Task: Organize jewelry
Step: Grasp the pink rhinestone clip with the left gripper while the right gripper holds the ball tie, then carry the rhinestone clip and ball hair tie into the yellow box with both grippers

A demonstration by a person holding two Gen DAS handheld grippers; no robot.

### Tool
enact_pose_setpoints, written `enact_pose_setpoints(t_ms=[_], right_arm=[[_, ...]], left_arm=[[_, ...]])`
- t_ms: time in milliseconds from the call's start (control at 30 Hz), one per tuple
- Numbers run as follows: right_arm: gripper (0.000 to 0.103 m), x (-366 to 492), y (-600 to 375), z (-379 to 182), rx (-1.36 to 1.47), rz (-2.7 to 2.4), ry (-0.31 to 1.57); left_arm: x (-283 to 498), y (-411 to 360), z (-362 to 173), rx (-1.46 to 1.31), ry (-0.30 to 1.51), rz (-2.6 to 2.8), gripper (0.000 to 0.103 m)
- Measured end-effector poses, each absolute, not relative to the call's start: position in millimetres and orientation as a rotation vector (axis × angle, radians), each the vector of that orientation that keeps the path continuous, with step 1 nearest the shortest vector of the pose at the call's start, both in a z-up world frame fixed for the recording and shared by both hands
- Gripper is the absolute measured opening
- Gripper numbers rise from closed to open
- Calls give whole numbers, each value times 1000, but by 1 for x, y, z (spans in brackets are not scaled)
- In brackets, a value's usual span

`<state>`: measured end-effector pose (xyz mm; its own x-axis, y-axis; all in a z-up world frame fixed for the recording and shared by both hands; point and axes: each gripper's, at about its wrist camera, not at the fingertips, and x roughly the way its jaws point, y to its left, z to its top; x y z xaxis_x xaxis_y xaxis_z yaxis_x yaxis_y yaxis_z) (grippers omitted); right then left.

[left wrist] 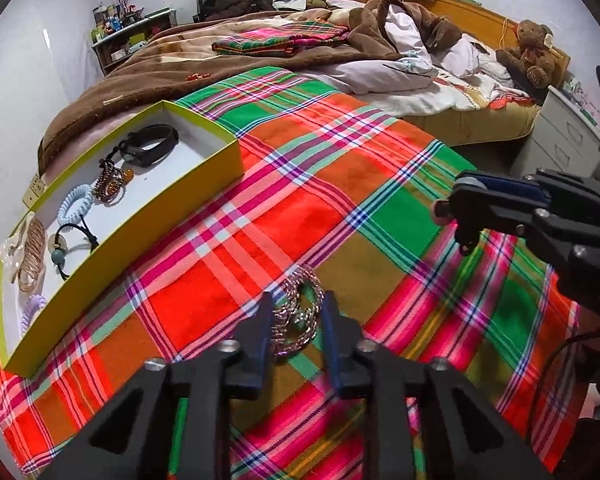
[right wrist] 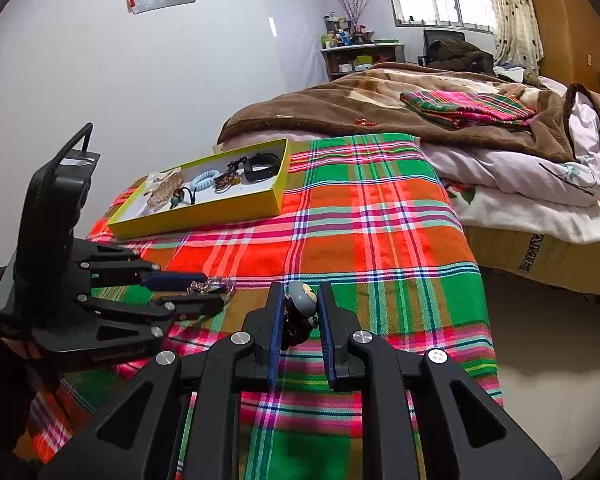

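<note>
Covering the bench (left wrist: 380, 184), a bright plaid cloth (right wrist: 380, 216), with a yellow-walled box (left wrist: 148, 220) toward its far left corner holding bracelets and hair ties. Clamped on a coiled pink-silver bracelet (left wrist: 300, 312) lying on the cloth, the left tongs (left wrist: 298, 316). Nipped shut on a small grey-headed figurine charm (right wrist: 300, 312), the right tongs (right wrist: 300, 300), just beside the left pair.

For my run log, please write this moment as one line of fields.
left gripper: shut on beaded bracelet on plaid cloth | right gripper: shut on small figurine charm | yellow box: holds other jewelry
</note>
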<state>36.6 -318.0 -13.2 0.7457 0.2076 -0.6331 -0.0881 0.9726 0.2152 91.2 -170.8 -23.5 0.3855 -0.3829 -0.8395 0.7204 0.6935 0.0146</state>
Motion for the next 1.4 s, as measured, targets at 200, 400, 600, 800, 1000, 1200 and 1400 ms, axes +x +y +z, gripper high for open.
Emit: enact_pose_setpoints(t_ms=[200, 400, 600, 800, 1000, 1200, 1400], right_arm=[[17, 36, -318, -13, 170, 167, 709], [17, 37, -317, -12, 169, 165, 708], [17, 36, -315, -10, 166, 166, 703], [17, 38, -311, -8, 156, 176, 700], [17, 43, -304, 3, 144, 189, 680], [17, 52, -294, 16, 117, 208, 658], [17, 66, -284, 29, 99, 221, 641]], left_arm=[[93, -168, -23, 380, 945, -738, 17], [97, -161, -22, 302, 965, -757, 13], [98, -152, -21, 246, 968, -759, 13], [97, -143, -13, 205, 952, -755, 13], [99, -134, 1, 181, 925, -722, 13], [104, -123, 13, 170, 896, -676, 13], [112, -110, 28, 166, 862, -627, 13]])
